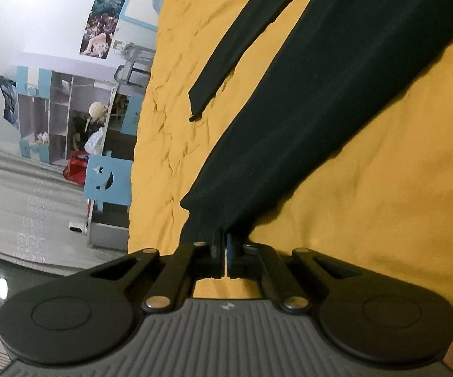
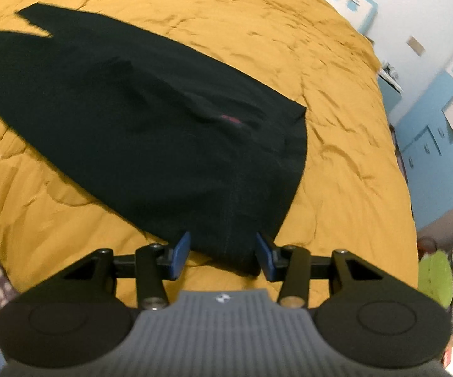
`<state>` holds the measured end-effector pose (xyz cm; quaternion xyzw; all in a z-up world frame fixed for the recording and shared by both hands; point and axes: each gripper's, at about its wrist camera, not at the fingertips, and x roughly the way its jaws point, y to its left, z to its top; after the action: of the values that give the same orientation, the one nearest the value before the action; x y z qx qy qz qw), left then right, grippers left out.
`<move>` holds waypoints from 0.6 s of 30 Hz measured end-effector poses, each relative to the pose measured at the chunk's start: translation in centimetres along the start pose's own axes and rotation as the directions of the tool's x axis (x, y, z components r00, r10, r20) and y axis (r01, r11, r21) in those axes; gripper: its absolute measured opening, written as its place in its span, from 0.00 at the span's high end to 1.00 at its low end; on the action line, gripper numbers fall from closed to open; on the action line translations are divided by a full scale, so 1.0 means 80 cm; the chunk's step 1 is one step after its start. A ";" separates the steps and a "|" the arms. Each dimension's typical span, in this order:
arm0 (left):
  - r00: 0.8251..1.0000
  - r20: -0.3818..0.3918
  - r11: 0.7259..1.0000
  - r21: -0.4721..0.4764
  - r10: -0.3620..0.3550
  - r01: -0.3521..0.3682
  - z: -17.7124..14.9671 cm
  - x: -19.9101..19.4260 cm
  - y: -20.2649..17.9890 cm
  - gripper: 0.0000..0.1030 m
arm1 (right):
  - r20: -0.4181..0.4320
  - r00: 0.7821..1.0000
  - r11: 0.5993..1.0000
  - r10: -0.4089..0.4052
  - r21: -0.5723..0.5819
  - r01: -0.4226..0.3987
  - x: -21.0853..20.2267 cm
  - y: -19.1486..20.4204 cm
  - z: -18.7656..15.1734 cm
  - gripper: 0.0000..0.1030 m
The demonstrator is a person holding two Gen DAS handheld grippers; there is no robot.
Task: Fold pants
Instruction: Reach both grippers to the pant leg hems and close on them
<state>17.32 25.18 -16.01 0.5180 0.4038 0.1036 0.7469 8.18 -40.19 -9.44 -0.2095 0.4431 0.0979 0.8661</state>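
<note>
Black pants [image 1: 305,119] lie spread on a mustard-yellow quilt [image 1: 383,188]. In the left wrist view my left gripper [image 1: 225,245] is shut on the hem end of the near leg; the other leg [image 1: 242,40] lies apart, farther back. In the right wrist view the waist end of the pants [image 2: 163,119] fills the middle, with a small red label [image 2: 231,120]. My right gripper [image 2: 223,251] is open, its blue pads [image 2: 180,253] standing on either side of the near waist corner, which lies between them.
The quilt [image 2: 336,188] covers the whole bed. Left of the bed in the left wrist view are a blue-and-white shelf unit [image 1: 53,116], a blue chair [image 1: 108,182] and a red bag [image 1: 75,166]. Blue-and-white cabinets [image 2: 430,119] stand to the right.
</note>
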 end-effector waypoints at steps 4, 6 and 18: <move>1.000 0.011 0.996 0.085 0.006 -0.007 0.000 -0.003 -0.004 0.91 | -0.006 1.000 1.000 -0.007 -0.018 0.007 -0.002 0.002 0.000 0.59; 1.000 0.019 0.993 0.120 0.005 -0.007 -0.002 0.000 -0.001 0.85 | 0.000 1.000 1.000 -0.003 -0.013 0.003 -0.005 0.002 -0.002 0.58; 0.998 0.056 0.939 0.343 -0.004 -0.015 -0.003 0.029 -0.021 0.73 | 0.004 1.000 0.992 -0.023 -0.127 0.024 -0.018 0.021 -0.009 0.56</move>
<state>18.22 25.93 -18.59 0.6441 0.3930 0.0190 0.6560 6.18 -39.01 -9.09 -0.2691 0.4324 0.1160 0.8528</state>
